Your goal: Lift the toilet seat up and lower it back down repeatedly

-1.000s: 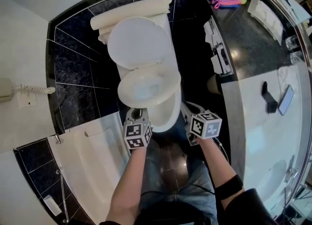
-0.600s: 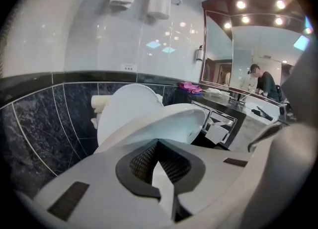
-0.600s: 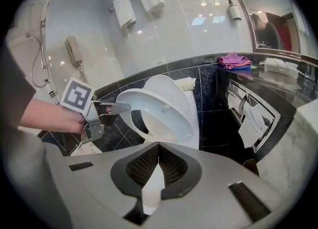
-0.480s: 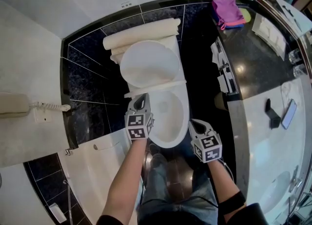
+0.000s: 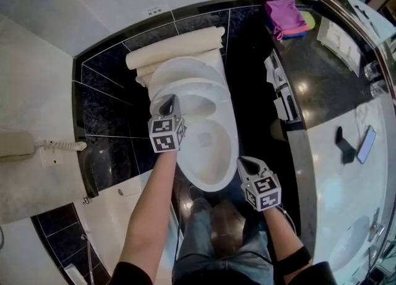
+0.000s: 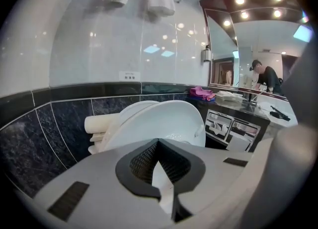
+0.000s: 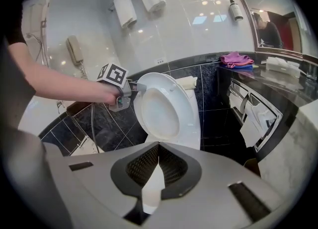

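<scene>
Status: one lift stroke is near its top.

- The toilet seat (image 7: pixel 190 116) stands steeply raised off the bowl (image 5: pixel 210 154). It tips back toward the lid (image 6: pixel 125 112), which is already upright against the wall, and the two are close but not yet flat together in the left gripper view.
- Left tongs (image 5: pixel 167 102): jaws closed tip to tip with nothing clamped between them. In the right gripper view the tip sits at the seat's upper left rim, so I judge it is pushing the seat rather than pinching it (contact itself is too small to confirm).
- Right tongs (image 5: pixel 242 162): jaws fully closed and empty. They hang near the front right of the bowl, well apart from the seat, and play no part in this stroke.

Done so far, as far as the pictures show: the seat is up off the bowl and most of the way through the raising half.

Left to do:
- Finish the last bit of travel, so the seat rests back against the lid.
- Bring the seat down onto the bowl.
- Repeat the cycle. How many rounds are already complete cannot be read from this moment.

Note: with closed tongs only nudging the rim, the lowering half will need a controlled follow, or the seat may drop onto the bowl.
</scene>
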A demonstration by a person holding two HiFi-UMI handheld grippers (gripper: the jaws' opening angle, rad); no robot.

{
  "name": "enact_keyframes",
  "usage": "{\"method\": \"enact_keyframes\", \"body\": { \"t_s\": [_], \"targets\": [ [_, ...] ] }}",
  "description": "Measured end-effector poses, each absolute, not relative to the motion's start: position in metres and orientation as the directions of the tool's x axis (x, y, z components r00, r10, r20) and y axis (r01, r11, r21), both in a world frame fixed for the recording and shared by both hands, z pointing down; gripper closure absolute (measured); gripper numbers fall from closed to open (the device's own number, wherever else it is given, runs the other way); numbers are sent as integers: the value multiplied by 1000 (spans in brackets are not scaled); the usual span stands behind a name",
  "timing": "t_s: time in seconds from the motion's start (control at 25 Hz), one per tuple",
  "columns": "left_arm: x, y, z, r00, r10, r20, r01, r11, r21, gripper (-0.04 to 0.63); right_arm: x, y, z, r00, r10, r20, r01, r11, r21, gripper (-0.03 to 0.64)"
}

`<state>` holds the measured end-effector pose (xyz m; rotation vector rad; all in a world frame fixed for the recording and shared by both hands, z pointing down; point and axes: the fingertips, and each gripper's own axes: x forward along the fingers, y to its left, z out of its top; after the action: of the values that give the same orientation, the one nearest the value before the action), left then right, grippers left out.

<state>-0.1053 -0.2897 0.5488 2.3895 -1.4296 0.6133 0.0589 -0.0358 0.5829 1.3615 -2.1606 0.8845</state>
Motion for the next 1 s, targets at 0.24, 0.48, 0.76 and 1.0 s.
{"method": "enact_keyframes", "body": {
  "t_s": [0.24,0.48,0.76,1.0],
  "targets": [
    [-111,-310,547,399,-765,506,-886,-463,0,601,65,-39,576,-409,-639,651,-912,307,-272,600],
    [-110,-299,536,405,-767,498,-883,-470,-7,601,58,-41,572,-418,-638,646,-908,312,-280,600],
    [-121,-246,510,390,-768,508,-892,-452,0,601,47,-39,543,-455,-636,623,-889,366,-276,600],
    [-127,-166,453,369,-787,494,-904,-427,-5,601,43,-27,500,-510,-621,595,-854,450,-262,600]
  ]
}}
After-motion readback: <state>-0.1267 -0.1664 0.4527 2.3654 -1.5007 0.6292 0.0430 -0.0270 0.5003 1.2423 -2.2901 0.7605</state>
